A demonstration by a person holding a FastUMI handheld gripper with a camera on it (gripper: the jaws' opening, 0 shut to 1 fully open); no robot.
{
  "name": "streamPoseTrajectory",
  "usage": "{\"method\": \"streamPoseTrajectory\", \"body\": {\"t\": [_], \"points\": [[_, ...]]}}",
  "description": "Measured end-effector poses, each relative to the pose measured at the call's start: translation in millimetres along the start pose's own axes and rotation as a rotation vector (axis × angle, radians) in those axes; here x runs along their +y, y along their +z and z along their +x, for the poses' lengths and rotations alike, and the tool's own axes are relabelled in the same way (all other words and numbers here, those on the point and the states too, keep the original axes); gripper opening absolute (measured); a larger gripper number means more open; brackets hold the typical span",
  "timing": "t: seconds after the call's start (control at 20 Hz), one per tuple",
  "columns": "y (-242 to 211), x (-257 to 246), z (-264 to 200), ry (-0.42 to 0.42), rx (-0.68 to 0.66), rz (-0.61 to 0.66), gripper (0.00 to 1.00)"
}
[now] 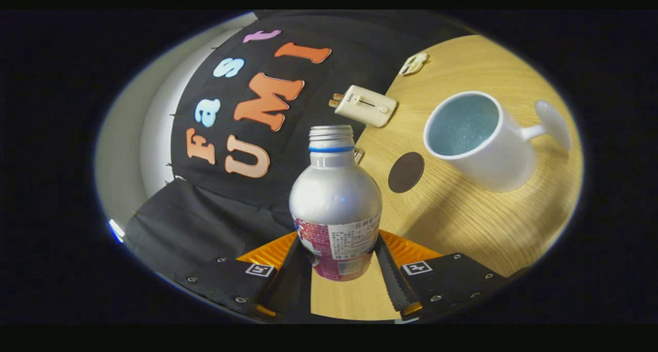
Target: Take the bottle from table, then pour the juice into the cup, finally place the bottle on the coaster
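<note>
You have the bottle (335, 203) and it is tipped, but the pour is not done and the coaster (406, 172) still waits bare. Your claw (339, 262) squeezes the bottle from both sides, low on its body. The cup (475, 139) sits past the bottle, with the coaster between them.

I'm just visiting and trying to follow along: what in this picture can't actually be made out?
- Bottle, gripper view: its base and lower sides sit behind the fingers of the gripper clamped on it; whether juice remains can't be told through the opaque body.
- Cup: its inside wall looks bluish, contents unclear.
- Coaster: a plain dark disc, material unclear.
- Small white device beyond the bottle: too small to identify.
</note>
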State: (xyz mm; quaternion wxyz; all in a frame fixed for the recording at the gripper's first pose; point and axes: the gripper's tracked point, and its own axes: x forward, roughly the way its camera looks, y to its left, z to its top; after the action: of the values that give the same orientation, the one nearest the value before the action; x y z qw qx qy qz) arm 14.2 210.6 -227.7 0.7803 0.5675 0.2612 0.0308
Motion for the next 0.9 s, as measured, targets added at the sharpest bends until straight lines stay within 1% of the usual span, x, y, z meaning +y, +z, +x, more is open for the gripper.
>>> {"method": "streamPoseTrajectory", "body": {"t": [0.2,0.25,0.3,0.7,0.9], "points": [[8.4,0.1,0.0,0.02,-0.02,0.116,0.75],[11.3,1.1,1.3,0.026,-0.022,0.136,0.72],[10.1,2.9,0.8,0.031,-0.019,0.147,0.72],[29.7,22.3,-4.5,0.105,-0.061,0.298,0.72],[35.8,26.1,-6.6,0.117,-0.078,0.389,0.72]]}}
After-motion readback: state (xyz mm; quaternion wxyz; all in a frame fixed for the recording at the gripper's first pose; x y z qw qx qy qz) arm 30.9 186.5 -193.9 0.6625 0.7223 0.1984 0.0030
